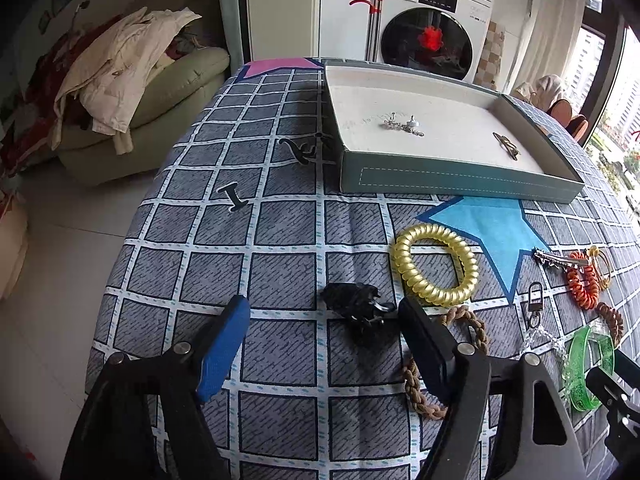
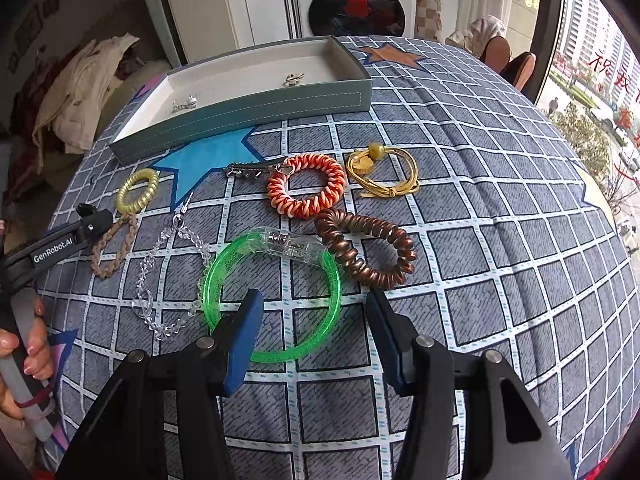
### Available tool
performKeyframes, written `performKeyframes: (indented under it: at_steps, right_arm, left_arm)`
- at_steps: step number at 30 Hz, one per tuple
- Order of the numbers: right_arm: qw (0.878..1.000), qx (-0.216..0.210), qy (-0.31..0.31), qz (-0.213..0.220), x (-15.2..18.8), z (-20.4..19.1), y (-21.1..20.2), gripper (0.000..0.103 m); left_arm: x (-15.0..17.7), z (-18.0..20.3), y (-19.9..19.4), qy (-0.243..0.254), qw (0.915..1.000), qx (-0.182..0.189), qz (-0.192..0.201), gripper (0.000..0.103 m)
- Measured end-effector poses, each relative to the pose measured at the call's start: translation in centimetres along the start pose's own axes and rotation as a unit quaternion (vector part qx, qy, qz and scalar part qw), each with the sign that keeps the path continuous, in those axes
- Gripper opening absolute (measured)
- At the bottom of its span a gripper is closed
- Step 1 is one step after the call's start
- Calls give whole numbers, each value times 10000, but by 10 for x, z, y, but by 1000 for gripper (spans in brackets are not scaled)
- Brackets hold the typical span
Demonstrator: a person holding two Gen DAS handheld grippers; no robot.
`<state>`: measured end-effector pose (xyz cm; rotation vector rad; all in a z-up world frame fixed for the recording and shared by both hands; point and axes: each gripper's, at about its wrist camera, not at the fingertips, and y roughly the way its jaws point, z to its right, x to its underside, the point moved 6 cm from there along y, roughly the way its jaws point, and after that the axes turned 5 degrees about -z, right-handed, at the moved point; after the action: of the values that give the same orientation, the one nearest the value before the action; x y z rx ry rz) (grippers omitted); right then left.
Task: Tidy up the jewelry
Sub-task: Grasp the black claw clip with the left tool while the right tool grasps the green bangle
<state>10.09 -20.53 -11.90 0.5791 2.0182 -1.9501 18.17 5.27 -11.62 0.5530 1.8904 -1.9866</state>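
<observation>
Both grippers hover with fingers spread wide, holding nothing. Between the left gripper [image 1: 324,336] fingers lies a small black tangled piece with a metal clasp [image 1: 358,308], too dark to identify. The right gripper [image 2: 314,332] straddles a translucent green plastic bangle [image 2: 276,296]. Beyond the fingertips, the shallow teal tray [image 2: 256,110] holds only a few small metal pieces; most jewelry seems to wait on the checked cloth.

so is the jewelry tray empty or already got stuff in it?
Not empty. The tray holds a silver piece and a dark clip on its white lining; most jewelry lies outside on the cloth.
</observation>
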Motion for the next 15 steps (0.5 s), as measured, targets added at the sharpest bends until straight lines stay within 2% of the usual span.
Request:
performKeyframes:
  at_steps: [5,6,7,9,11,12,15]
  right_arm:
    - [9997,139,-220,6,1,-2,0,42]
    - [9996,135,-241,4,0,-2,0,41]
    - [9996,130,-263,0,0,-3,0,37]
    - [9994,111,-313,-4,0,-4,-1,30]
    - [9994,89,-338,5,1,-5,-2,11]
    - [9994,57,-330,2,1,-5,-2,8]
    - [9995,-99,-305,-9,2,-4,-4,8]
  left_arm:
    - [0,3,-1,51,9999,147,38,77]
    - [0,4,-2,83,9998,170,58,69]
    - [0,5,-4,115,9997,193,81,57]
    - [0,6,-5,194,9995,235,89,55]
    - [1,6,-6,242,9991,330,103,55]
    - [1,5,-7,235,9989,391,99,55]
    - [1,3,-13,170,9982,561,127,55]
